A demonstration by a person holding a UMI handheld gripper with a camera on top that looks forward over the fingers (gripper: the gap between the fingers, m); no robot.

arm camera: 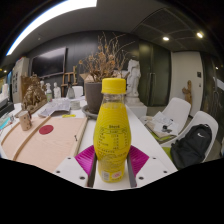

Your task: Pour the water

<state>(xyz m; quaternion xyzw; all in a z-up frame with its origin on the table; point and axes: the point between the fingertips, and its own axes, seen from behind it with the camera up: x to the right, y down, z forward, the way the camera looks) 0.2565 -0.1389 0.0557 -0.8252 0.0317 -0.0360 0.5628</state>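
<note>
A yellow bottle [112,135] with an orange cap and a printed label stands upright between my fingers. My gripper [112,160] is shut on it: the magenta pads [86,158] press against both sides of its lower body. The bottle hides what lies straight ahead. Beyond it, left of the bottle, the wooden table [45,145] carries a small red lid-like disc [45,129] and a small cup [23,120]. I cannot tell how much liquid is in the bottle.
A pot with dried branches [95,90] stands behind the bottle. A white statue [133,80] is at the back. White chairs [175,112] and a black backpack [190,145] are to the right. Papers and clutter [60,104] lie at the table's far side.
</note>
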